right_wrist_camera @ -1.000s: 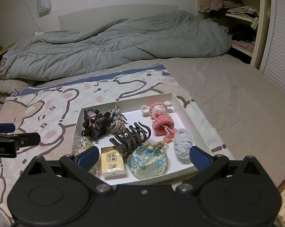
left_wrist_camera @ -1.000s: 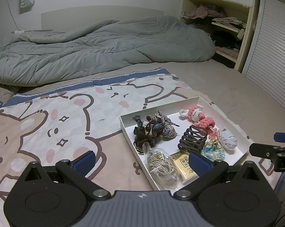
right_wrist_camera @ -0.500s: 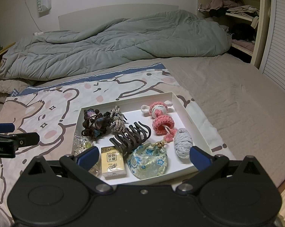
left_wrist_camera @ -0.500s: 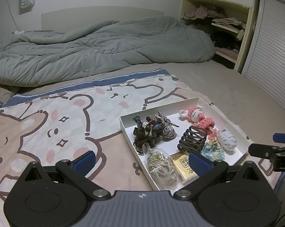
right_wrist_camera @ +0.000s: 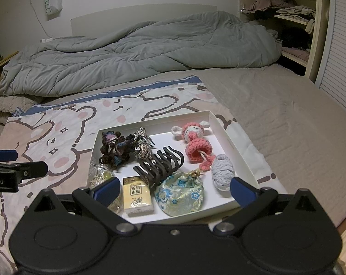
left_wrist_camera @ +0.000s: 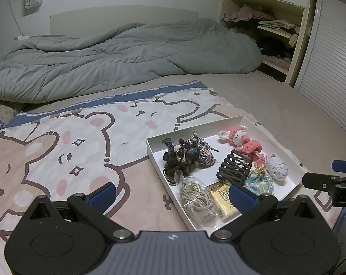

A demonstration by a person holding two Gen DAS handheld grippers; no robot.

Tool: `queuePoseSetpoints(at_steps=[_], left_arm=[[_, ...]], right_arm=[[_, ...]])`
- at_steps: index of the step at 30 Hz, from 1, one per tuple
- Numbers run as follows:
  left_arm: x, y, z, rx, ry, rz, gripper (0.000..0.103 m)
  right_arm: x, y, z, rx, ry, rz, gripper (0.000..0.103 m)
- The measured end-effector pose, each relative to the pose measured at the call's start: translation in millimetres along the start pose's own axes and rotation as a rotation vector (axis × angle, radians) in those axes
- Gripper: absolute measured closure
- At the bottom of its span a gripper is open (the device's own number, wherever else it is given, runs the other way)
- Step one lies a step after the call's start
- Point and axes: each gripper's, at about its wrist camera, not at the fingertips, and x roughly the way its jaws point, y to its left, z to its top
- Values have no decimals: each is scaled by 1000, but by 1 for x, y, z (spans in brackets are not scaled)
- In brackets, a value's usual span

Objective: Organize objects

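Observation:
A shallow white box [right_wrist_camera: 223, 130] [left_wrist_camera: 154, 153] lies on a cartoon-bear blanket [left_wrist_camera: 81, 137] on a bed. It holds a pink crochet doll [right_wrist_camera: 195, 142], a dark claw hair clip [right_wrist_camera: 159, 165], a bundle of hair ties [right_wrist_camera: 120, 146], a grey yarn ball [right_wrist_camera: 222, 173], a floral pouch [right_wrist_camera: 179, 193], a small yellow pack [right_wrist_camera: 137, 193] and a clear bag of cord [left_wrist_camera: 195, 197]. My right gripper [right_wrist_camera: 174, 191] hangs open at the box's near edge. My left gripper [left_wrist_camera: 173, 193] stands open by the box's left near corner. Neither holds anything.
A rumpled grey duvet [right_wrist_camera: 138, 52] covers the far half of the bed. Open shelves with clothes [right_wrist_camera: 294, 20] and a slatted door [right_wrist_camera: 342, 68] stand at the right. Bare beige sheet [right_wrist_camera: 287, 114] lies right of the box.

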Motion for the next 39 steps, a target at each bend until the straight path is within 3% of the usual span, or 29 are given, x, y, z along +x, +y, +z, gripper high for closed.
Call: queuePoseSetpoints(at_steps=[39], left_arm=[[2, 3, -4, -11, 9, 4, 0]], right_arm=[[2, 2, -5, -5, 5, -1, 0]])
